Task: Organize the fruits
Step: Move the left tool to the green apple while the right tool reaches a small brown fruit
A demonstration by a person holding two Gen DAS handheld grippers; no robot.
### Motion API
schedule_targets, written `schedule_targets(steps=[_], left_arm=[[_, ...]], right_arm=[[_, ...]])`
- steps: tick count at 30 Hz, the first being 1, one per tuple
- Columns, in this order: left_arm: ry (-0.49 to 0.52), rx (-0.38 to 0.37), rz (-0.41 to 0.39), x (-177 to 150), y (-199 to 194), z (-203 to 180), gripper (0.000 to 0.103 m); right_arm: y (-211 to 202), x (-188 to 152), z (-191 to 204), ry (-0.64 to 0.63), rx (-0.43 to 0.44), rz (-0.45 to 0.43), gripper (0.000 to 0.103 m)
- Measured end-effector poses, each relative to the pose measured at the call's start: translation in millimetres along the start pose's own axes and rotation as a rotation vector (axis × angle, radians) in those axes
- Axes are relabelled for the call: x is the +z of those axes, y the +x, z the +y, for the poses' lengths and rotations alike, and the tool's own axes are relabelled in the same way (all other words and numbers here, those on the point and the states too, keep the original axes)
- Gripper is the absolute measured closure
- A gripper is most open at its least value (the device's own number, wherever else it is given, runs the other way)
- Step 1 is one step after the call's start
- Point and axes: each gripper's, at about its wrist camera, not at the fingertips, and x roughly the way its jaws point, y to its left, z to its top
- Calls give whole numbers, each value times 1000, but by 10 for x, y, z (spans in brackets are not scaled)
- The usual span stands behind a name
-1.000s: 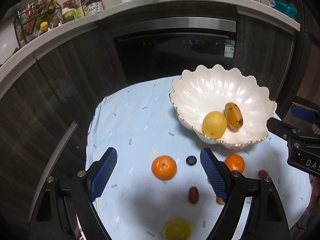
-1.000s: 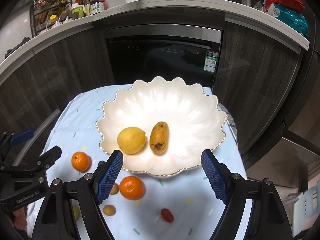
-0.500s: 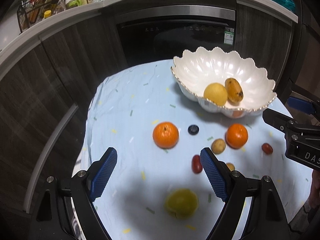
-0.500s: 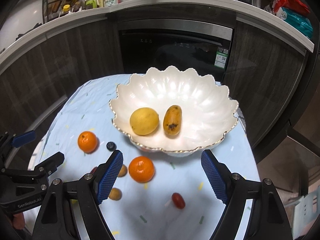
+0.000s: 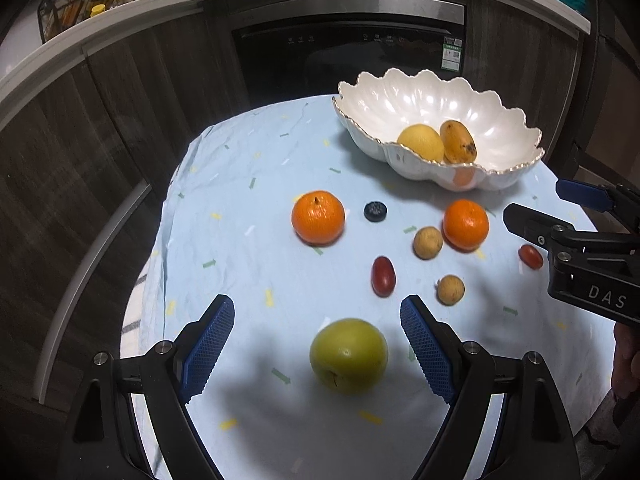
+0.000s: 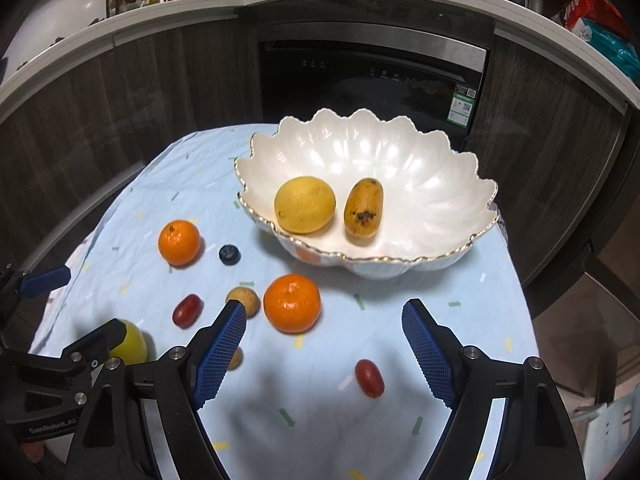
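Left gripper (image 5: pixel 318 334) is hovering with jaws spread wide, a green apple (image 5: pixel 349 355) sitting on the blue tablecloth (image 5: pixel 240 184) between its fingers, untouched. Right gripper (image 6: pixel 324 338) is also gaping, holding nothing, a red grape tomato (image 6: pixel 369 378) lying below it. Lemon (image 6: pixel 305 204) and mango (image 6: pixel 363 207) are resting in the scalloped white bowl (image 6: pixel 452 184).

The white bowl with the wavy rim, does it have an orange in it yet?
No. The white bowl holds only a yellow lemon and a spotted mango; both oranges lie on the tablecloth.
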Motion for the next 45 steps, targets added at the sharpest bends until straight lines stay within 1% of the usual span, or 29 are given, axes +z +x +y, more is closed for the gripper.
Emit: schedule_targets(steps=[7,11,15,23,26,31,38,45], left_arm=[[-4,-9,20,-104,62,-8,18],[-6,-15,27,-147,92,-6,18],[1,-19,28,-187,125,-8,18],[-17,-35,43,-245,215,34,19],[-24,-44,32,-262,222,46,20],[-25,-61,48,-286,287,47,21],[-29,-82,64,-314,358,40,30],[-30,-95,57,-320,382,32,33]], right_arm=[[54,-119,57,-13,35,19,22],[78,-180,116,-29,71,27,22],[104,-210,210,-57,126,37,22],[147,-207,325,-102,141,37,23],[186,-200,348,-108,148,44,24],[258,-203,392,-116,161,59,28],[348,-223,441,-126,178,84,34],[444,-244,472,-122,187,110,42]])
